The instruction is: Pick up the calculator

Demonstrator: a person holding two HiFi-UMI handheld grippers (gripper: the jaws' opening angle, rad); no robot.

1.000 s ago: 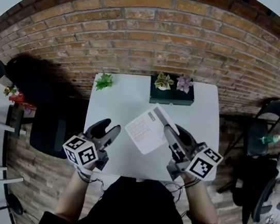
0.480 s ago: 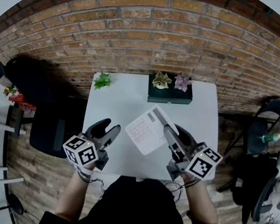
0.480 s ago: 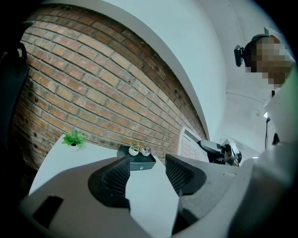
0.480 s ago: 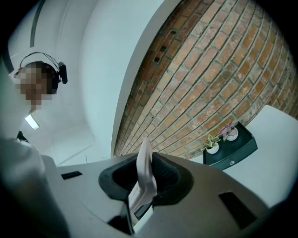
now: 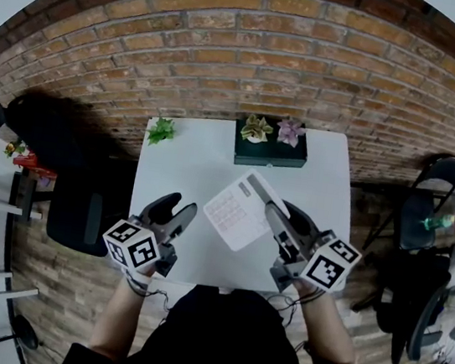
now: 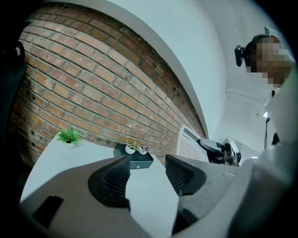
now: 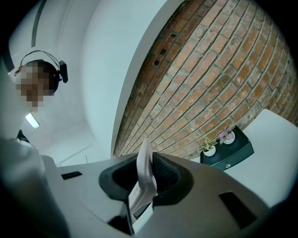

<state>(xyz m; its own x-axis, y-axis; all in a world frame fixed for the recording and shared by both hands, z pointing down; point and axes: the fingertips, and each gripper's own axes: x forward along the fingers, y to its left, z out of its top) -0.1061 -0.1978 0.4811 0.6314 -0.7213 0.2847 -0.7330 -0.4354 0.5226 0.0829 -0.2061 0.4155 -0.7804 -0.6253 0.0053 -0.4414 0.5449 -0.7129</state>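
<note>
The white calculator [image 5: 238, 210] is lifted above the white table [image 5: 195, 172], tilted, with its right edge clamped in my right gripper [image 5: 278, 215]. In the right gripper view the calculator [image 7: 144, 179] stands edge-on between the two dark pads, which press on it. My left gripper [image 5: 178, 208] hovers over the table's front left part, jaws apart, nothing between them. In the left gripper view its pads [image 6: 116, 179] frame bare table, and the calculator [image 6: 190, 146] and the right gripper [image 6: 219, 148] show at the right.
A dark box [image 5: 269, 151] with two small potted plants stands at the table's back edge, a small green plant [image 5: 160, 130] at the back left corner. Brick wall behind. A black chair [image 5: 79, 214] sits left of the table, more chairs [image 5: 426, 215] at the right.
Both grippers and the calculator keep their places. The view has shifted slightly, nothing else differs.
</note>
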